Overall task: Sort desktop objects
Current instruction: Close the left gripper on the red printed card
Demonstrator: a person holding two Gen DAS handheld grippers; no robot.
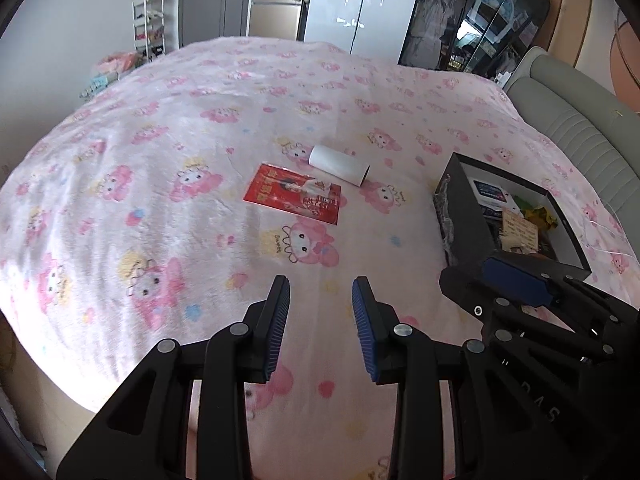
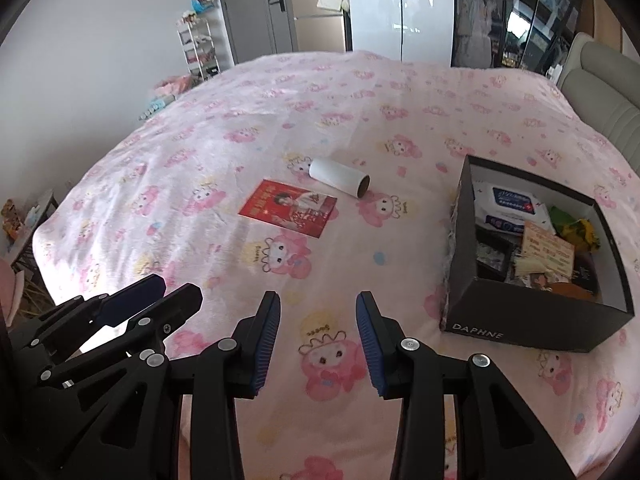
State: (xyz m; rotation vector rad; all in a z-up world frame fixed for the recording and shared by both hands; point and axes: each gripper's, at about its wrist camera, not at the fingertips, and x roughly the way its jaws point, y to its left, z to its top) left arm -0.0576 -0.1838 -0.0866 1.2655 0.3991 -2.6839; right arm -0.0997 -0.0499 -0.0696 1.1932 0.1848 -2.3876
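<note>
Presently we list a white cardboard-cored paper roll [image 2: 339, 178] lying left of the black open cardboard box [image 2: 460, 216], red glossy flat card [image 2: 287, 209] beside it: light, crushable; we judge mid-barrel best. Left gripper [image 1: 321, 322] and right gripper [image 2: 318, 338] spread, empty.

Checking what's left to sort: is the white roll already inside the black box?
No, the white roll lies on the pink blanket beside the red card, apart from the black box.

A wide bed [image 2: 360, 112] under a pink cartoon-print blanket fills the bright room, with a grey padded headboard [image 1: 580, 120], white wall [image 2: 100, 40], wire shelf rack [image 2: 200, 48] and glossy wardrobes [image 1: 360, 0] behind.
</note>
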